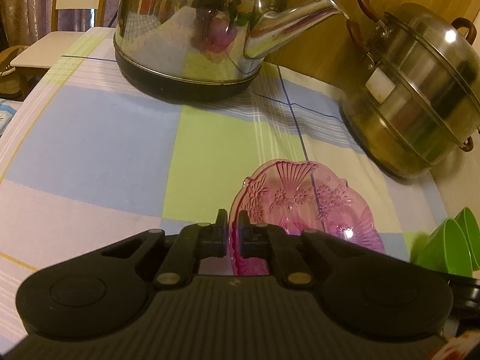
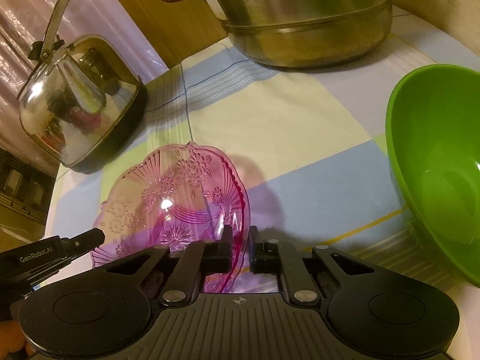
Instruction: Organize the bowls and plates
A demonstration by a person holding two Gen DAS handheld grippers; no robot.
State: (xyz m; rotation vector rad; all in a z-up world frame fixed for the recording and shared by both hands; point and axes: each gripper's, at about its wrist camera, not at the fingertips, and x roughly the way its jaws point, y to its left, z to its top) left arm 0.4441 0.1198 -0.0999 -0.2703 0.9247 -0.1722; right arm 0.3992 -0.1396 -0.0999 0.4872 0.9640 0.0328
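A pink, see-through glass plate (image 1: pixel 300 204) with a pressed flower pattern lies over the checked tablecloth. My left gripper (image 1: pixel 232 219) is shut on its left rim, the thin edge pinched between the black pads. In the right wrist view the same plate (image 2: pixel 174 198) spreads to the left, and my right gripper (image 2: pixel 240 237) is shut on its right rim. The left gripper (image 2: pixel 97 237) reaches in from the lower left edge onto the plate's far side. A green plastic bowl (image 2: pixel 441 165) stands upright to the right of the plate, also seen as stacked green bowls (image 1: pixel 444 246).
A shiny steel kettle (image 1: pixel 195 30) stands at the back of the table (image 1: pixel 90 135), its spout pointing right. A steel steamer pot (image 1: pixel 420 90) with brown handles sits at the back right. A white chair shows beyond the table's left edge.
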